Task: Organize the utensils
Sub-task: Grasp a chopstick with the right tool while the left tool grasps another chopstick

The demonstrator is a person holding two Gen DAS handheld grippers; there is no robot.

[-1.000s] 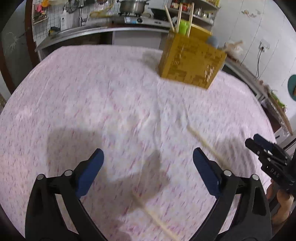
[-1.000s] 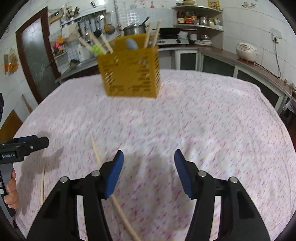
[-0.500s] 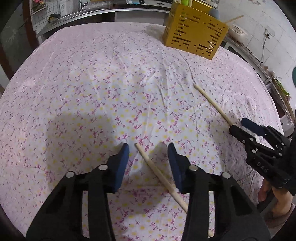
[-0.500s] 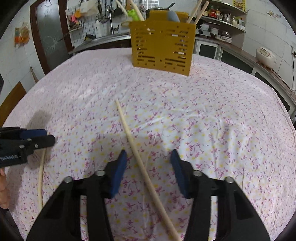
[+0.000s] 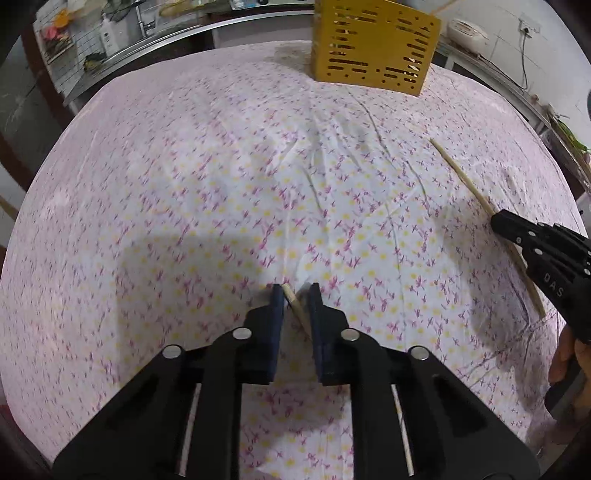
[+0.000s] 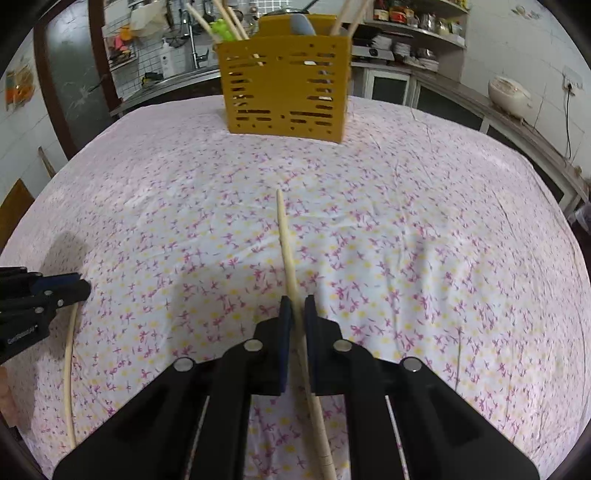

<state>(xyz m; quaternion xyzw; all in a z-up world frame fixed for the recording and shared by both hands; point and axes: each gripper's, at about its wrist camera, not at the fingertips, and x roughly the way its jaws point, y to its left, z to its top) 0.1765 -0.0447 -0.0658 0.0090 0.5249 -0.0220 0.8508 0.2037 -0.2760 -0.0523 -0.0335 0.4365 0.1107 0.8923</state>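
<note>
Left wrist view shows a steel counter (image 5: 155,33) at 11 o'clock behind a table under a crumpled white cloth (image 5: 221,177) printed with small pink and yellow flowers. A slotted yellow plastic caddy (image 5: 373,44) stands at 1 o'clock, nothing between it and the grippers. Each slim, round, pale wooden chopstick lies flat on the cloth. The left gripper (image 5: 295,295), jaws just closed, pinches the tip of one chopstick (image 5: 297,306) at 6 o'clock between blue pads. At 3 o'clock the right gripper (image 5: 513,229) covers the second chopstick (image 5: 465,177).

Right wrist view has the caddy (image 6: 284,96) at 12 o'clock, holding more sticks. The right gripper (image 6: 298,306), jaws just closed, clamps its chopstick (image 6: 286,236), which points toward the caddy.
</note>
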